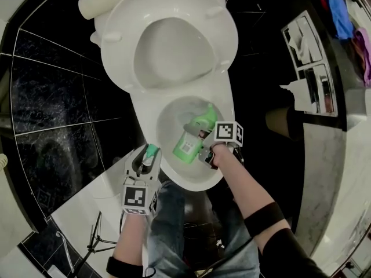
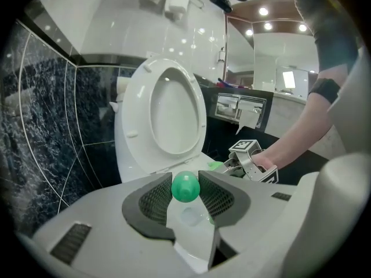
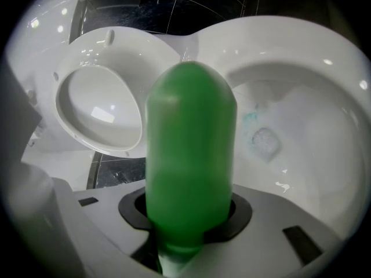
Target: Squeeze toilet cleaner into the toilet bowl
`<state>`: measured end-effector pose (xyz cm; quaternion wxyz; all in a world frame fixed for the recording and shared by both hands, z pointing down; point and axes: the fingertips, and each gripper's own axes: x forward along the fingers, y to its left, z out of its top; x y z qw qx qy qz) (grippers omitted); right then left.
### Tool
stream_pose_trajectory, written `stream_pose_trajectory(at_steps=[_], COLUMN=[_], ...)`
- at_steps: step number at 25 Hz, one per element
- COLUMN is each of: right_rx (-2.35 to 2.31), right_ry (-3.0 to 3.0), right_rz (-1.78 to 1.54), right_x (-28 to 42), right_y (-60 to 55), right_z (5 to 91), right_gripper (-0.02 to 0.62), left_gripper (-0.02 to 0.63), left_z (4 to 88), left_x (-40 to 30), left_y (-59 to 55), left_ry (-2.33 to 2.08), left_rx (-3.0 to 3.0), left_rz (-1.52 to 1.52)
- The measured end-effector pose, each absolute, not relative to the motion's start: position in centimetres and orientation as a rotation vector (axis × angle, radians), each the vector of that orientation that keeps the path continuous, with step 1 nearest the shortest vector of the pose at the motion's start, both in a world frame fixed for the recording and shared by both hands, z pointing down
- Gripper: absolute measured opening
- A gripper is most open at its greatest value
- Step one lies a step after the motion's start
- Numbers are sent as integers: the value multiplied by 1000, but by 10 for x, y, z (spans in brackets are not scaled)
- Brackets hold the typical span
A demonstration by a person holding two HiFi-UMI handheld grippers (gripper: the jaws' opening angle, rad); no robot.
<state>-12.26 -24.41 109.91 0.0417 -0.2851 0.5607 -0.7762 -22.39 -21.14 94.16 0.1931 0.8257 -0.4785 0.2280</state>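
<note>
Toilet: raised seat [image 1: 226,33] fills the head view from 10 to 1 o'clock. The open bowl [image 1: 146,120] sits just below it, at picture centre.

Bottle [image 1: 203,120]: green toilet cleaner, held over the bowl opening and inside the rim line. In the head view its long axis runs from about 7 o'clock, the labelled end by the hand, to about 1 o'clock, the far end over the bowl. It looks tilted rather than upright. In the right gripper view it is a smooth, translucent green cylinder with a rounded far end. Which end carries the nozzle cannot be told.

Right gripper [image 1: 196,133]: jaws roughly half apart and clamped on the bottle body, one pad on each side. The bottle projects straight out along the jaws. This hand has the bottle, so the squeeze is its job.

Left gripper [image 1: 145,158]: at about 8 o'clock from the bottle, outside the bowl rim and well apart from it. Its jaws stand part-way and pinch a small round green cap [image 1: 152,150] between the ribbed pads.

Bowl wall: faint blue-green flecks [image 3: 250,117] at about 3 o'clock of the bottle in the right gripper view, possibly cleaner.

Judgement: the bottle is uncapped and over the target. The next move depends on the open end pointing down into the bowl.
</note>
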Motion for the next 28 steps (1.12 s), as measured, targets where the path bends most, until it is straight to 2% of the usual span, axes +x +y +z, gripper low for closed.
stream_pose_trajectory(at_steps=[28], right_rx=[-902], right_ry=[1689], right_rz=[-2410], right_x=[-85], right_y=[-155], right_z=[1094], right_gripper=[179], left_gripper=[152], left_z=[931], left_x=[-187], left_y=[-166], left_ry=[-1323], left_rx=[2331], left_rz=[612])
